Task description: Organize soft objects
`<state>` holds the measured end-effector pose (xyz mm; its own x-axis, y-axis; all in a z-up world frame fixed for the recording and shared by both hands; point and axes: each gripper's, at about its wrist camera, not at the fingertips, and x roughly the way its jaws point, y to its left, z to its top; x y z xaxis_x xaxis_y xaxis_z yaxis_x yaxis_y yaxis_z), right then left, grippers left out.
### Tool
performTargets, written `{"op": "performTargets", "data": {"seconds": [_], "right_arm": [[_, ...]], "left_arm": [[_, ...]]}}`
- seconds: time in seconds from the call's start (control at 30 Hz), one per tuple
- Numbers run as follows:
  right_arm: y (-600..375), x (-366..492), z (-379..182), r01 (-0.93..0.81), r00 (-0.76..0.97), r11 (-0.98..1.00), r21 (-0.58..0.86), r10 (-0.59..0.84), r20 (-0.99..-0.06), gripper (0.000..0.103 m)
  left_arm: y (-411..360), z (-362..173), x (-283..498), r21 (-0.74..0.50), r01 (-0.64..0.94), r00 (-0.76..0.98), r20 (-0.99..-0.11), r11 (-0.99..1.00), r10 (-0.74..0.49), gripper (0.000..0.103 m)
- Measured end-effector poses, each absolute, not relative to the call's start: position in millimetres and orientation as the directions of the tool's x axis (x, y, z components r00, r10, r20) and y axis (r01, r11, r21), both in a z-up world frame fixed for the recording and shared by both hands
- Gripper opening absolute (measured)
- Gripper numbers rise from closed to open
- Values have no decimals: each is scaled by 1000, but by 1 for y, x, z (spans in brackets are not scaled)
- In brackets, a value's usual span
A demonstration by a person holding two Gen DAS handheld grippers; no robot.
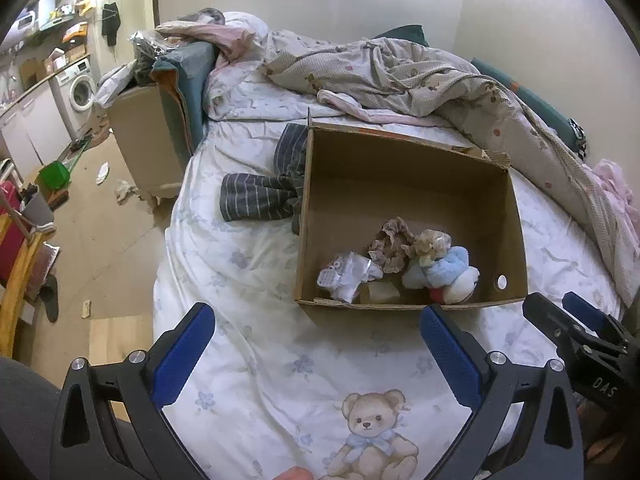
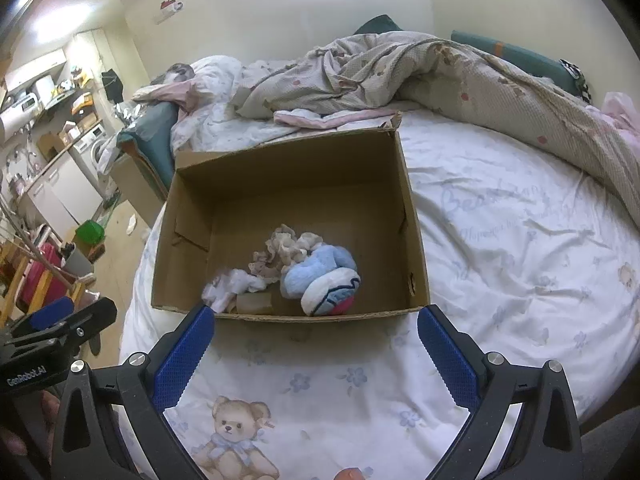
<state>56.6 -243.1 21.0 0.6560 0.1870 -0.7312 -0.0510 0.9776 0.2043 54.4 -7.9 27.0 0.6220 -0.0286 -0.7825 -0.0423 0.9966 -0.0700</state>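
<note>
An open cardboard box point(image 1: 400, 172) sits on the bed and also shows in the right wrist view point(image 2: 280, 184). Inside lie a blue and white plush toy point(image 1: 444, 272) point(image 2: 324, 280), a beige frilly scrunchie point(image 1: 390, 244) point(image 2: 288, 248) and a white crumpled piece point(image 1: 348, 276) point(image 2: 232, 286). A grey striped garment point(image 1: 264, 188) lies on the sheet against the box's left outer wall. My left gripper point(image 1: 316, 344) is open and empty, just before the box's near wall. My right gripper point(image 2: 316, 344) is open and empty, also before the near wall.
The white bear-print sheet point(image 1: 280, 360) covers the bed. A crumpled beige quilt point(image 1: 420, 76) point(image 2: 400, 68) is heaped behind the box. Left of the bed are a beige headboard point(image 1: 148, 136), littered floor and a washing machine point(image 1: 80, 88).
</note>
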Motion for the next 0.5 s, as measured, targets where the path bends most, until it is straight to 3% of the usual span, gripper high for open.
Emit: {"op": "performTargets", "data": {"seconds": [0.5], "right_arm": [[-243,57,21,-50,656,977,205,187,-731,103]], "left_arm": [[-8,28,54,-80,-42,622,-782,996,-37,102]]}}
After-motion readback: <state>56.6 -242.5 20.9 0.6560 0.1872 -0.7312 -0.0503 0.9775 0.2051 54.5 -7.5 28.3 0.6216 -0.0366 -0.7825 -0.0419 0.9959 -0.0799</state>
